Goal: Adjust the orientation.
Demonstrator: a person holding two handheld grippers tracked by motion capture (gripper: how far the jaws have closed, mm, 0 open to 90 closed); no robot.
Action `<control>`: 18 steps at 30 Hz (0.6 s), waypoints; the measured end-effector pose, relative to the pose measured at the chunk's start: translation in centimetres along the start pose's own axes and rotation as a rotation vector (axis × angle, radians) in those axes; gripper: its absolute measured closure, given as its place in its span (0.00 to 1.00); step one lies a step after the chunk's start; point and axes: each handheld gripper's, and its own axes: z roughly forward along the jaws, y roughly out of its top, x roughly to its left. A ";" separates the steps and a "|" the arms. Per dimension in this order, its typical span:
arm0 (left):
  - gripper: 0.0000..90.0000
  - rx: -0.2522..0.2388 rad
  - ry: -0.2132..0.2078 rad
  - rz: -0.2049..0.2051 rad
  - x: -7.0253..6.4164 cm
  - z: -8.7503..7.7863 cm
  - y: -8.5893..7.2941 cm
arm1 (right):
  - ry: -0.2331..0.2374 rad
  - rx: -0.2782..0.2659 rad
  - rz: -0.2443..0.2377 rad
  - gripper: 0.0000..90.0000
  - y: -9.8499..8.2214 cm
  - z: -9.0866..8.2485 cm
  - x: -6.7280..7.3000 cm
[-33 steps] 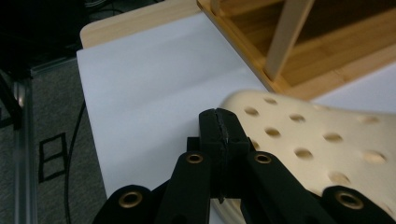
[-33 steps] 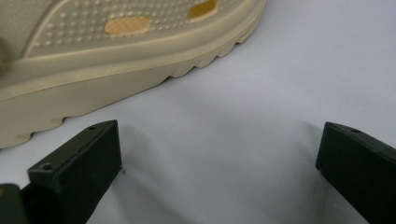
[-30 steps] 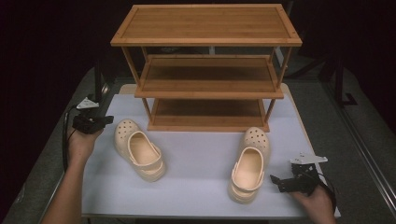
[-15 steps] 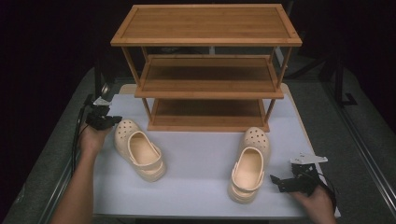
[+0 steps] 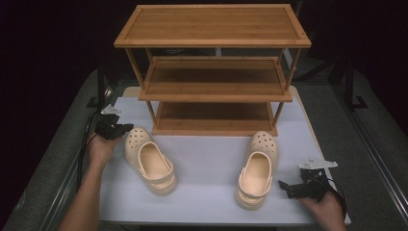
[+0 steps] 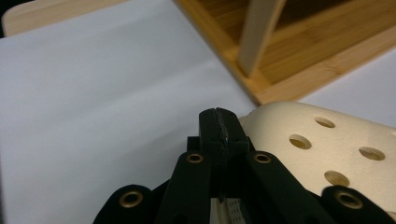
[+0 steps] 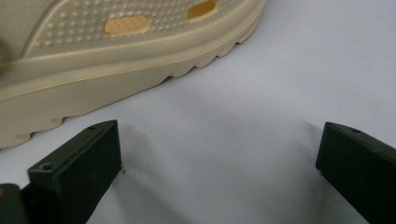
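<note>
Two cream clogs lie on the white table sheet (image 5: 207, 156) in front of a wooden rack. The left clog (image 5: 150, 161) has its holed toe (image 6: 322, 149) just to the right of my left gripper (image 5: 121, 128), whose jaws (image 6: 219, 123) are pressed together with nothing between them. The right clog (image 5: 257, 169) lies toe towards the rack. My right gripper (image 5: 285, 185) rests on the sheet beside that clog's heel. It is open (image 7: 219, 144), the jaws wide apart over bare sheet, with the clog's ribbed sole (image 7: 116, 56) just beyond the left jaw.
A three-tier bamboo shoe rack (image 5: 214, 72) stands at the back of the sheet; its front corner post (image 6: 259, 32) rises close ahead of my left gripper. The sheet's front edge runs just below both hands. Dark floor surrounds the table.
My left hand has moved right and a little down, bringing the shut gripper up beside the left clog's toe. The right hand and both clogs have stayed put.
</note>
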 end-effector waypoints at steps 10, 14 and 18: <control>1.00 -0.037 -0.027 0.010 -3.1 -0.3 -0.9 | 0.000 -0.001 0.001 0.00 0.0 0.0 0.0; 1.00 -0.058 -0.038 -0.004 -3.1 -0.3 -1.3 | 0.000 0.000 -0.001 0.00 0.0 0.0 0.0; 1.00 -0.058 -0.044 0.005 -3.0 -0.4 -1.3 | 0.000 0.000 0.000 0.00 0.0 0.0 0.0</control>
